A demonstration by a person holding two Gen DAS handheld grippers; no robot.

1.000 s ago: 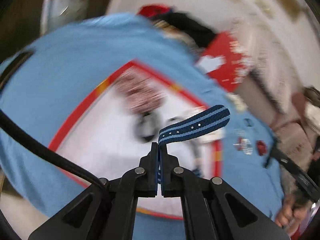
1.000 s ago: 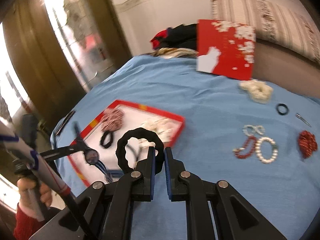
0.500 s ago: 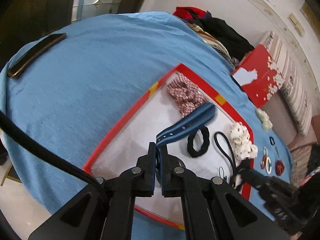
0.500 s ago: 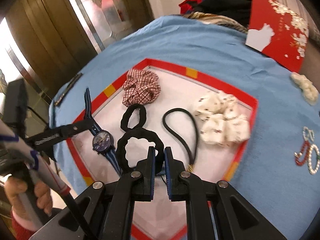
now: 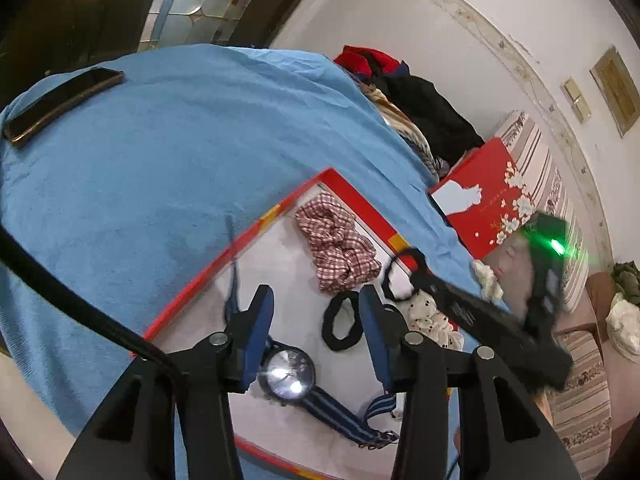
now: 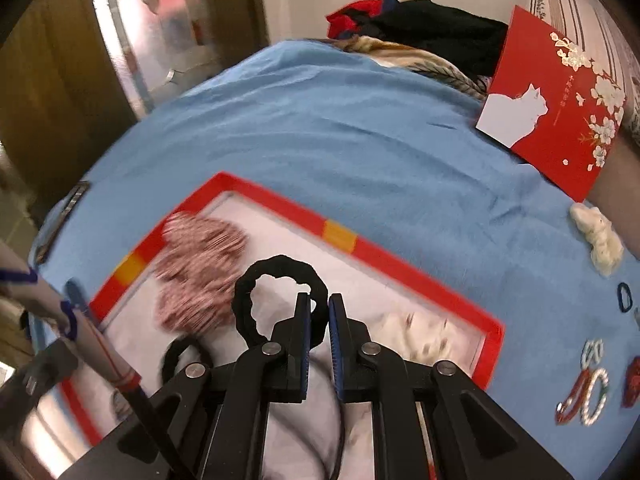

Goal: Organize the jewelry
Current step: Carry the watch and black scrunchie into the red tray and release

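Lying in the red-rimmed tray, the watch has just been released by the left gripper, jaws now parted. In the right view, a black scrunchie is pinched by the right gripper, carried over the tray for placing.

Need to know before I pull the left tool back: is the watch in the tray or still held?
In the tray. The watch lies flat on the tray floor; the left tool has just been opening, its fingers clear of the strap.
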